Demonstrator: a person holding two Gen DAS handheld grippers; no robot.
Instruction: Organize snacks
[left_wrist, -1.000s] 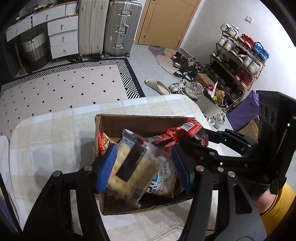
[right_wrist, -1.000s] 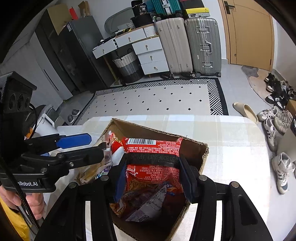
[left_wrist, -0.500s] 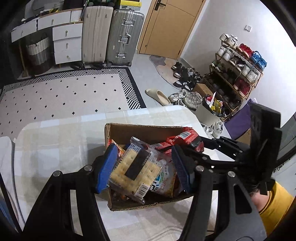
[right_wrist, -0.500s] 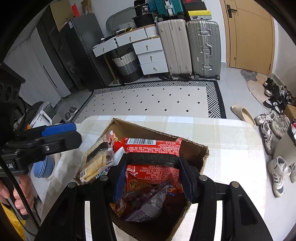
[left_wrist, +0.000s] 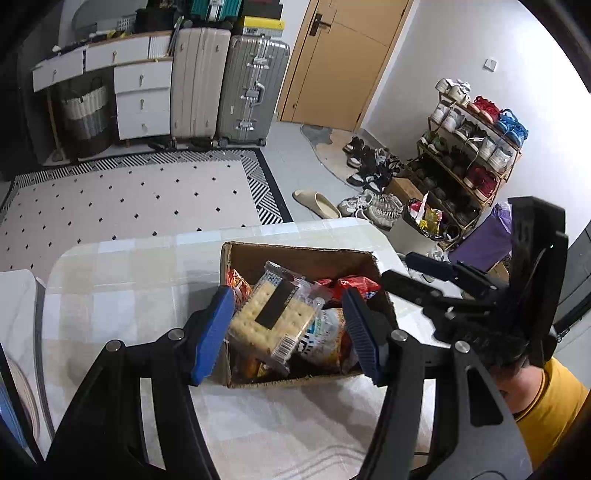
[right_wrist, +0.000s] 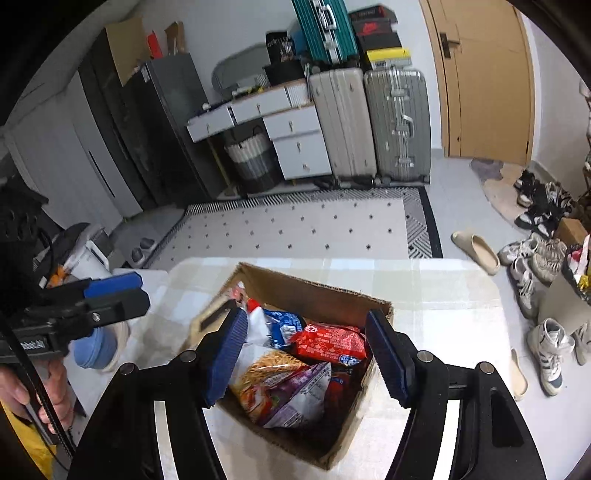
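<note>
Blue pads: both grippers carry ribbed blue pads on their fingers (left_wrist: 212, 332), and both pairs stand wide apart with nothing between them.
Left gripper (left_wrist: 286, 334): fingers spread, holding nothing; it hovers above the near edge of the cardboard box (left_wrist: 295, 254), with the cracker pack (left_wrist: 273, 317) lying below the gap, not clamped.
Right gripper (right_wrist: 306, 356): fingers equally wide and empty, poised over the box from its own side; the red snack packet (right_wrist: 332, 341) lies loose below them.
Where the snacks are: all visible packets sit inside the box, which stands on the pale checked desk (left_wrist: 129, 280).
Step in hand (my reading): both packets look let go into the box, so the grippers need to clear away or fetch more.
Doing it well: lift straight up before moving sideways, so the pads do not snag the crinkly wrappers or nudge the light box; keep the two grippers apart, since they are close over one opening.
Risk: the cracker pack rests tilted on top of the pile and could slide.
Count, grippers: two.
Count, boxes: one.
Count, packets: at least five told apart, namely crackers, red packet, blue-and-white bag (right_wrist: 282, 326), purple bag (right_wrist: 299, 393) and orange noodle-type bag (right_wrist: 273, 365); more may be buried.
Beside the box: one blue bowl (right_wrist: 94, 350) on the desk.
</note>
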